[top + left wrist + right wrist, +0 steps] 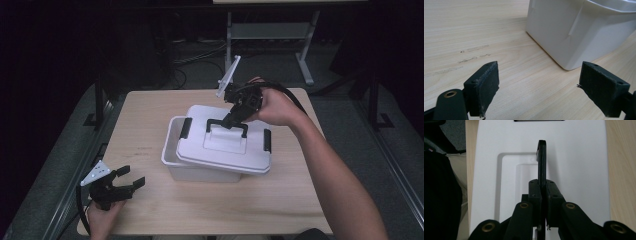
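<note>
Item: white plastic storage box point(192, 170) with separate lid point(225, 145), standing near the middle of a pale wooden table point(150, 210).

Position: the lid sits askew on the box, shifted toward the right and far side, so that the box's left rim and part of its inside are uncovered. It is not seated or latched. Black clips point(185, 127) show at the lid's two ends.

Fittings: one black carrying handle point(227, 125) on the lid's top, raised upright out of its shallow recess.

Right gripper point(231, 121): reaches down from the far right, jaws closed on the handle; in the right gripper view the handle bar point(542, 162) runs edge-on between the two pads point(534, 192).

Left gripper point(129, 180): rests low near the table's front left corner, well apart from the box, jaws spread wide and holding nothing. Its own view looks at a lower corner of the box point(564, 37) across bare table.

Handling notes (judged): the lid looks light, thin and fairly stiff, of smooth moulded plastic, probably slippery on its flat faces. The handle is the obvious hold, being narrow enough for the pads. It likely pivots, so the lid may swing or tilt beneath a single grip. The box seems light enough to slide if the lid drags on its rim; the free gripper could steady a wall or rim.
</note>
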Tool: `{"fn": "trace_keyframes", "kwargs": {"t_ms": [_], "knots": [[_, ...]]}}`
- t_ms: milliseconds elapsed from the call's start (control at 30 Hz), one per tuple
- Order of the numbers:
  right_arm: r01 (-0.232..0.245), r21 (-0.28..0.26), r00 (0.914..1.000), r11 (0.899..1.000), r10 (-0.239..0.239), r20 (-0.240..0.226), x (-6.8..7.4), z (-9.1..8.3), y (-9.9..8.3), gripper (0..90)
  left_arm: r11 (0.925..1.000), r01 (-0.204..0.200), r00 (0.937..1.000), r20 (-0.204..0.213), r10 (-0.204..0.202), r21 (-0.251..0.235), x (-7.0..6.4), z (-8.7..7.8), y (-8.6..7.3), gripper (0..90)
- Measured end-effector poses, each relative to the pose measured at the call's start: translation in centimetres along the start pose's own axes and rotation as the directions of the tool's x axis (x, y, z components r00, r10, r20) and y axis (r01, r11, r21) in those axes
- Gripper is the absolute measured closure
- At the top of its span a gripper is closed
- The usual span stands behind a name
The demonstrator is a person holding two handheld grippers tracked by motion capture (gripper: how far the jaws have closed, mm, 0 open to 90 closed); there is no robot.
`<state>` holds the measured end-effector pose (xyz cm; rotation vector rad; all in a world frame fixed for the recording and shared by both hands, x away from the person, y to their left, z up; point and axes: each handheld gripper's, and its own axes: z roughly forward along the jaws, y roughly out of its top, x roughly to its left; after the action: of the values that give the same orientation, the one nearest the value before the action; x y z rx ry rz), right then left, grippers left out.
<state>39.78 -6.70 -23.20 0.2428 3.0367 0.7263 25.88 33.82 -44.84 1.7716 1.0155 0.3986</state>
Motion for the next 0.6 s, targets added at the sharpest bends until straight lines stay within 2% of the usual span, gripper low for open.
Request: {"fn": "trace_keyframes", "kwargs": {"t_ms": [600], "knots": [[0.03,0.025,0.9988,0.999,-0.029,-0.039,-1.5,2.9,3.0,84.6,1.0,0.001,1.0,0.0,-0.001,0.0,0.0,0.2,0.0,15.3]]}}
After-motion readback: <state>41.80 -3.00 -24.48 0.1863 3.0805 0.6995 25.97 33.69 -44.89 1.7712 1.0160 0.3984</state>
